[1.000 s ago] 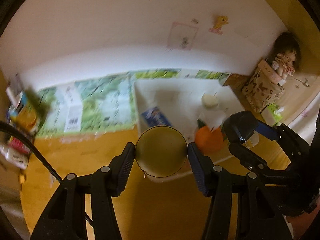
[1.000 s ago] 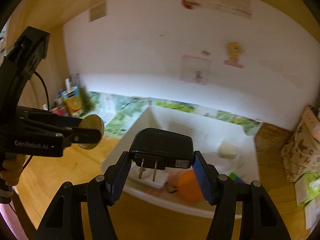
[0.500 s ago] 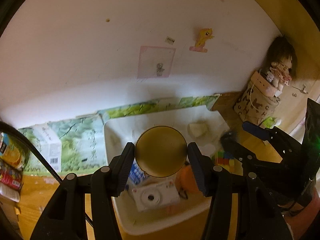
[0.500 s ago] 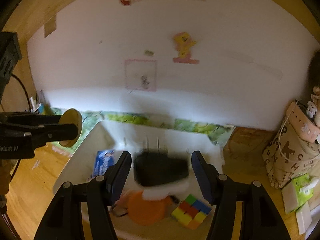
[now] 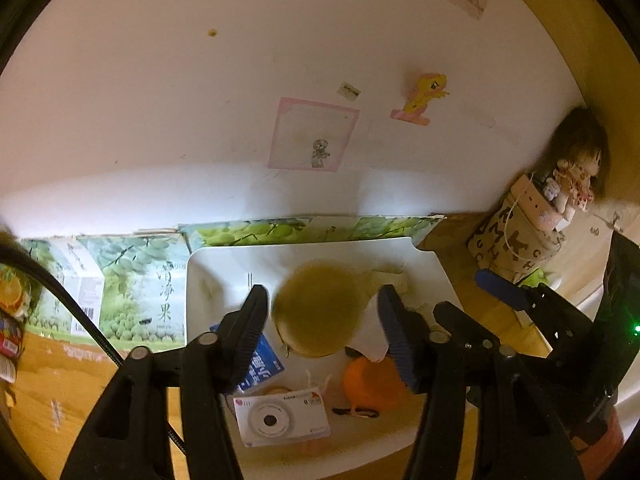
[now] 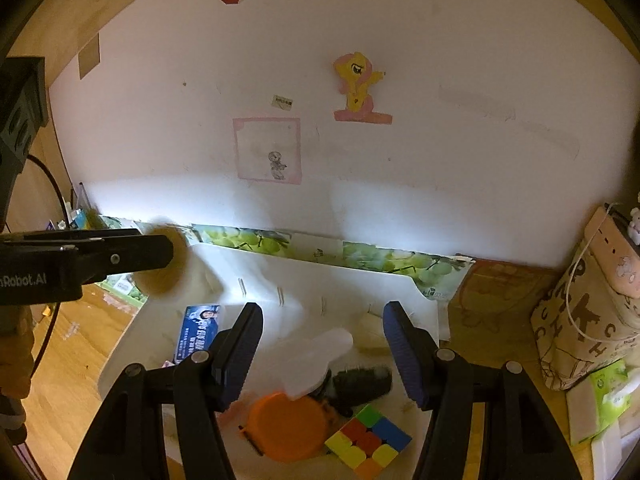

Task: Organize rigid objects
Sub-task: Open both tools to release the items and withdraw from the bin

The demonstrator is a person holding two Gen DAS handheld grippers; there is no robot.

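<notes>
Moved: left gripper (image 5: 322, 316) jaws just opened wide, round disc (image 5: 320, 308) loose between them; right gripper (image 6: 322, 344) open, empty | Step: dropping into white bin (image 5: 434, 270) | Next: withdraw clear

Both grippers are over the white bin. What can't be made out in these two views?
Gold disc: motion-blurred in both views, between the left gripper jaws, which have just been opening; falling or landed, unclear.
Black adapter: blurred in right wrist view, partly under a white piece.
Colour cube: hidden in left wrist view behind gripper fingers.
Blue card print: too small in both views.
</notes>
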